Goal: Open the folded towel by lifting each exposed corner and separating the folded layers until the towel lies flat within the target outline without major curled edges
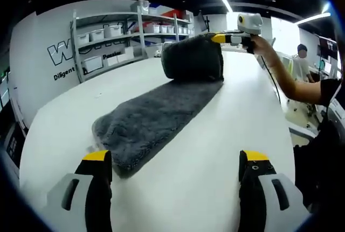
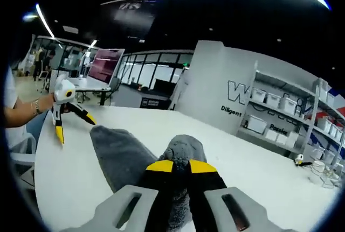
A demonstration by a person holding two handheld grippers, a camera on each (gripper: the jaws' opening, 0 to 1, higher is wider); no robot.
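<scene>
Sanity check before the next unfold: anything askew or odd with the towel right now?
Nothing damaged or spilled. The grey towel is half opened: the right gripper holds its far end lifted and curled over above the white table, while the near end lies flat. The left gripper hangs open, touching nothing.

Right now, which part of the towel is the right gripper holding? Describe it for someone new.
On the white table lies a long dark grey towel. At its end nearer the shelves, the lifted fold hangs from the right gripper, raised while the rest lies flat.
</scene>
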